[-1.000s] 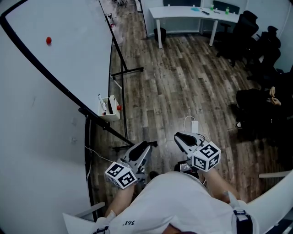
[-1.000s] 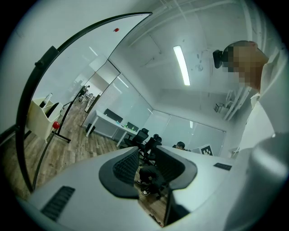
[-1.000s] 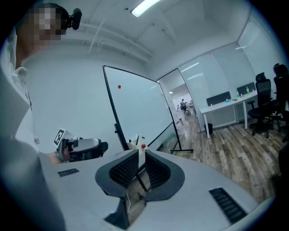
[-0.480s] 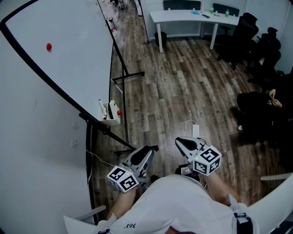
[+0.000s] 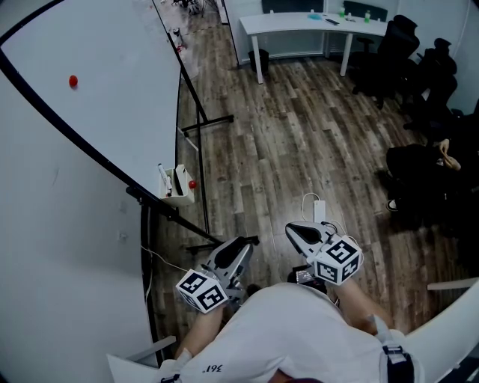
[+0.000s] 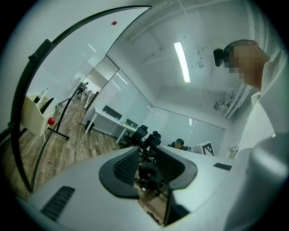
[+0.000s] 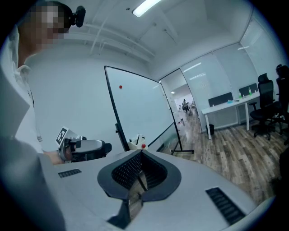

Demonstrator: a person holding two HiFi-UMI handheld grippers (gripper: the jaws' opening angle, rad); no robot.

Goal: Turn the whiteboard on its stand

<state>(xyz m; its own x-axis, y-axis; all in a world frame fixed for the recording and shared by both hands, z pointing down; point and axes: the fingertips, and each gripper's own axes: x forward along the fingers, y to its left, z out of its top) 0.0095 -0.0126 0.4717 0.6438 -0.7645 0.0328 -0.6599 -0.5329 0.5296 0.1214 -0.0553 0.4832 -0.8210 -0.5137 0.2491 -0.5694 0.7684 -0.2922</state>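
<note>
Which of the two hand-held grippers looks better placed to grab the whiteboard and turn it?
Probably the left. The left gripper is on the side of the whiteboard, nearer its black frame, jaws apart with nothing between. The right gripper sits farther away, over the floor.

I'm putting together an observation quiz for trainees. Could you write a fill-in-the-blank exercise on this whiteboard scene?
1. The magnet stuck on the whiteboard is ____ in colour.
2. On the left gripper, the jaws stand ____, with nothing between them.
3. The desk at the far wall is ____.
4. The office chairs beside it are ____.
Missing words: red; apart; white; black.
</note>
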